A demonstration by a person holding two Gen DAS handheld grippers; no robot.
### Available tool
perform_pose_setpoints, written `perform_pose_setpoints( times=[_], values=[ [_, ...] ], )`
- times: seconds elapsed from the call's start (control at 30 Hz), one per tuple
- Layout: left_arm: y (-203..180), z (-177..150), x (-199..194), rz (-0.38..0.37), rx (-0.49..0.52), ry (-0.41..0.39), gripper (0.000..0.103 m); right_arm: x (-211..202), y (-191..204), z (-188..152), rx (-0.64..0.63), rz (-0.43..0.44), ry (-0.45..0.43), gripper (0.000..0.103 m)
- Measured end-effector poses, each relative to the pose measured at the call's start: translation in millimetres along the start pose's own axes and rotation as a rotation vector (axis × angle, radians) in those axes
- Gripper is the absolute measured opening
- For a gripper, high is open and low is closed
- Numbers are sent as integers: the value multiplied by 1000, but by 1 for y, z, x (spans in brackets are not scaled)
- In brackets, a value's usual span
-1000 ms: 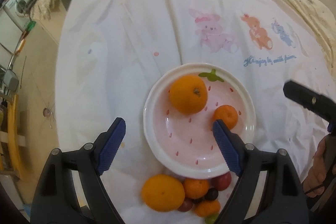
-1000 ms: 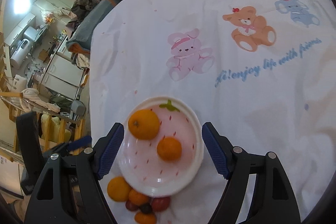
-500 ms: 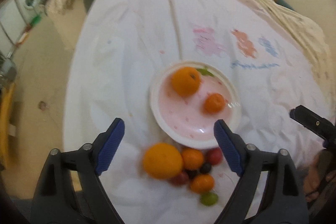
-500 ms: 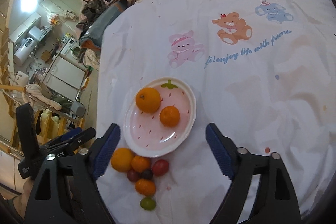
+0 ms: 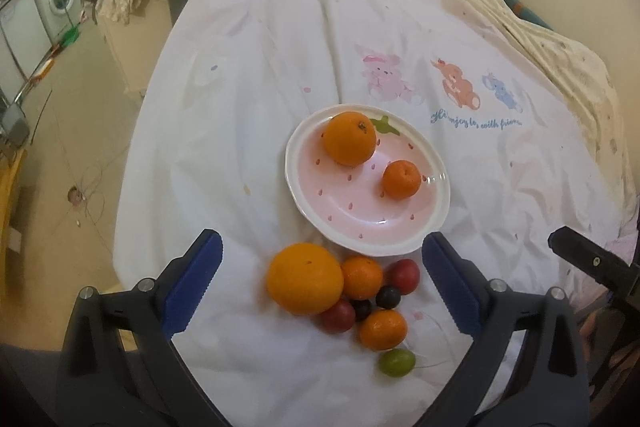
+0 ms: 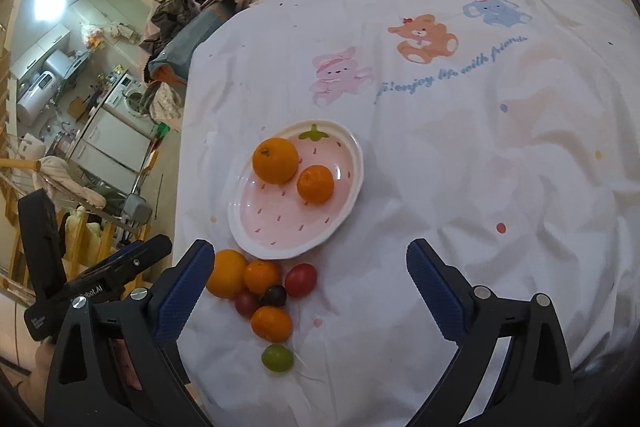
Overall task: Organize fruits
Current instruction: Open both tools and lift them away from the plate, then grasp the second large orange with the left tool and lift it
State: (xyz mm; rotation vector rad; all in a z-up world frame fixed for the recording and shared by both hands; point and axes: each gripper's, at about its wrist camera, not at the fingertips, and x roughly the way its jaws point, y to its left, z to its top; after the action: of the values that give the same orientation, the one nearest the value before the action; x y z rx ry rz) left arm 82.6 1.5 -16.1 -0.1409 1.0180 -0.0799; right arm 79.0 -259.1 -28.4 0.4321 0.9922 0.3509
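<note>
Oranges (image 5: 349, 137): 2 on plate (image 5: 434, 205), 3 beside it; left tongs (image 5: 321, 281) and right tongs (image 6: 308, 286) wide open, empty.

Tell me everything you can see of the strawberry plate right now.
The strawberry plate is a glossy, ceramic-looking dish: pink centre with small red seed marks, white scalloped rim, green leaf at its far edge. It lies flat on the white sheet, holding a large orange and a smaller mandarin. Loose fruit sits just beyond its near rim. Neither gripper touches it.

Two oranges (image 5: 349, 137) on plate (image 5: 434, 205)
</note>
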Motion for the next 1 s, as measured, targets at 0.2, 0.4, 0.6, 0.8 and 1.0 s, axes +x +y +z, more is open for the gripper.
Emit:
perform_pose_setpoints(
  times=[0.2, 0.4, 0.6, 0.8, 1.0],
  values=[
    [7, -1, 8, 49, -31, 45, 99, 9, -5, -2, 38, 6, 36, 99],
    [21, -10, 28, 71, -82, 149, 98, 19, -19, -2, 115, -8, 69, 99],
    [23, -20, 65, 41, -142, 295, 87, 26, -27, -2, 167, -13, 89, 99],
    [37, -32, 99, -53, -311, 404, 69, 31, -29, -2, 158, -60, 109, 99],
    [33, -29, 97, -52, -306, 387, 55, 34, -29, -3, 149, -65, 126, 99]
  ],
)
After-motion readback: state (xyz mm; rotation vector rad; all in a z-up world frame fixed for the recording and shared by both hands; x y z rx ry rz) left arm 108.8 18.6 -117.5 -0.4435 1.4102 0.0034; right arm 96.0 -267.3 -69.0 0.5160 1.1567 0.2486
